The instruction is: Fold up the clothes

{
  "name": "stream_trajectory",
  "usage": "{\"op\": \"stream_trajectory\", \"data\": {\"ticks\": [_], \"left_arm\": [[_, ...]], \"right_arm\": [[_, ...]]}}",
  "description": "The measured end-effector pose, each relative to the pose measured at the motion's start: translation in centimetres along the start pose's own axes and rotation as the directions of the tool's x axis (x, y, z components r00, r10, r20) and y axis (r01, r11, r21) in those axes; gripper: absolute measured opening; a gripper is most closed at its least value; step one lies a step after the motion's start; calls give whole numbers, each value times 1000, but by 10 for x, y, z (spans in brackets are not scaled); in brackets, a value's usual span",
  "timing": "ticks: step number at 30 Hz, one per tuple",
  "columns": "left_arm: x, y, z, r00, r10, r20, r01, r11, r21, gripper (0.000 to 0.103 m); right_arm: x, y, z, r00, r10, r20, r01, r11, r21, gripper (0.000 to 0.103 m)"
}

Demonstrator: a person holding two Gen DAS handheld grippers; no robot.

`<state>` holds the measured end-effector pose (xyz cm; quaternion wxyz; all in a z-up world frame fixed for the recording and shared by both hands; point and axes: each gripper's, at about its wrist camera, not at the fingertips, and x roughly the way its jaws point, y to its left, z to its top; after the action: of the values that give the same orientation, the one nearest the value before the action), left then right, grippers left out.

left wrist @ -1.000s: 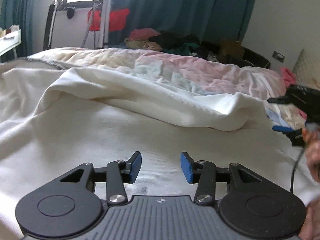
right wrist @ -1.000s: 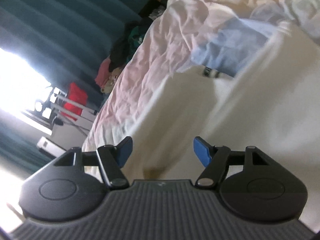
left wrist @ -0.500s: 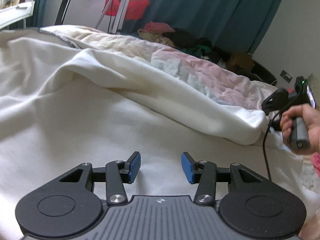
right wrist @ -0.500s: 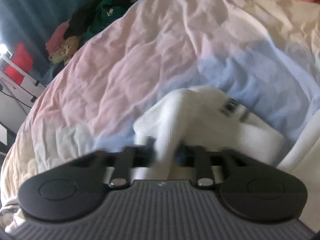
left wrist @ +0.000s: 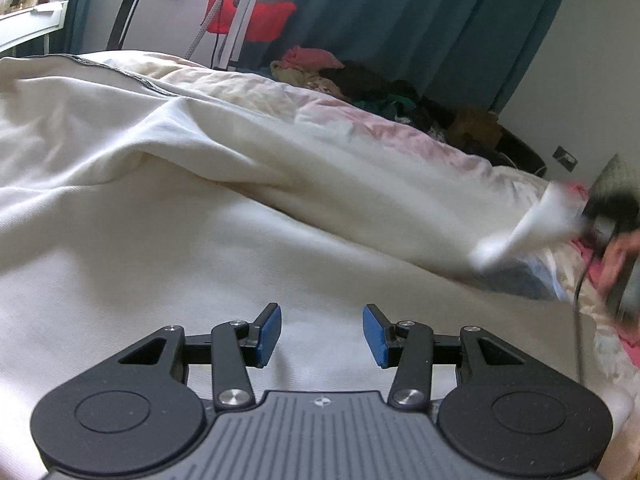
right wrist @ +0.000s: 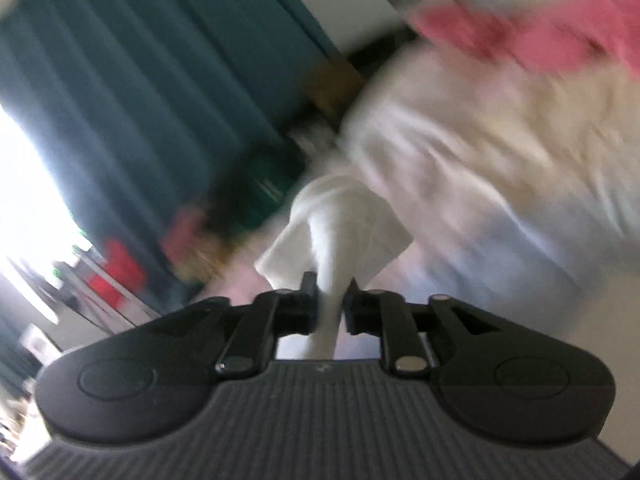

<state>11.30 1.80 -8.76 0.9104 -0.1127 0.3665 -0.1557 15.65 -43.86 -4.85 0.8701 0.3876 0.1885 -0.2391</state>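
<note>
**Cream garment spread on the bed, one end pinched and lifted**

Here, a large cream garment [left wrist: 168, 216] is seen spread over the bed, and everything else is placed relative to it. To the far left of the garment, beyond its edge, a white shelf [left wrist: 28, 24] is visible against the wall. Behind the garment, tripod legs [left wrist: 224, 20] and a red cloth [left wrist: 256, 16] are set in front of teal curtains [left wrist: 420, 32]. A pastel quilt [left wrist: 360, 128] is laid under the garment and shows past its far fold, and a heap of mixed clothes [left wrist: 340, 76] is piled beyond that quilt.

Just above the near, flat part of the garment the left gripper [left wrist: 320, 334] is held, its blue pads [left wrist: 268, 334] spread wide apart with only fabric seen between them; nothing is gripped.

A long fold of the garment is drawn diagonally toward the right, where its end [left wrist: 520, 232] is raised off the quilt, blurred by motion. At that raised end the right gripper [right wrist: 331, 304] is pressed together on a bunched strip of the cream fabric [right wrist: 332, 240], which fans out beyond the fingertips. The person's right hand [left wrist: 620, 256] is made out on the handle at the right edge of the garment. A pink cloth [right wrist: 540, 36] is seen on the bed past the lifted end.
</note>
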Motion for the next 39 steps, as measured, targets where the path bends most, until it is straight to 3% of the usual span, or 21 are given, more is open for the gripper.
{"op": "stream_trajectory", "data": {"ticks": [3,4,5,7,8,12,13,16,19,21,23,26,31,33,37,39], "left_arm": [[0,-2,-2,1000,17,1,-17,1000,6,48],[1,-3,-3,1000,23,2,-23,1000,7,48],[1,-4,-3,1000,29,3,-29,1000,8,48],[1,-5,-4,999,40,5,-40,999,11,48],[1,-6,-5,999,46,6,-46,999,12,48],[0,-5,-7,998,64,8,-64,998,1,50],[0,-3,-6,998,62,6,-62,998,-10,50],[2,1,-5,998,56,3,-56,998,-24,50],[6,1,-4,999,49,2,-49,999,-20,52],[10,1,-4,999,43,1,-43,999,-14,52],[15,0,-3,999,37,1,-37,999,-2,53],[20,-1,-4,1000,31,3,-31,999,21,53],[22,-3,-4,1000,25,4,-25,999,34,54],[22,-4,-5,1000,24,4,-25,999,37,55],[19,-5,-6,1000,22,1,-22,999,30,55],[17,-6,-6,1000,21,0,-21,999,27,55]], "right_arm": [[12,-56,-31,989,-80,-125,86,995,45,32],[7,-69,-38,989,-84,-125,91,995,52,44],[2,-74,-41,990,-79,-116,86,995,54,46],[-8,-64,-39,992,-89,-88,92,995,34,50],[-13,-55,-37,993,-100,-68,101,995,2,60],[-26,-6,-39,985,-143,101,166,947,-274,70],[-24,2,-38,983,-139,121,171,935,-310,81],[7,23,-29,976,-195,95,217,881,-420,79],[37,34,-17,935,-345,80,342,825,-451,80],[46,35,-5,954,-294,51,288,864,-413,80],[56,44,3,979,-202,-13,170,859,-483,79],[84,57,8,951,-278,-136,140,780,-611,79],[93,50,17,929,-250,-275,23,778,-628,77],[92,48,15,917,-235,-323,-36,757,-652,68],[61,35,10,915,-211,-343,-92,720,-688,45],[42,26,7,915,-198,-351,-114,708,-697,39]]}}
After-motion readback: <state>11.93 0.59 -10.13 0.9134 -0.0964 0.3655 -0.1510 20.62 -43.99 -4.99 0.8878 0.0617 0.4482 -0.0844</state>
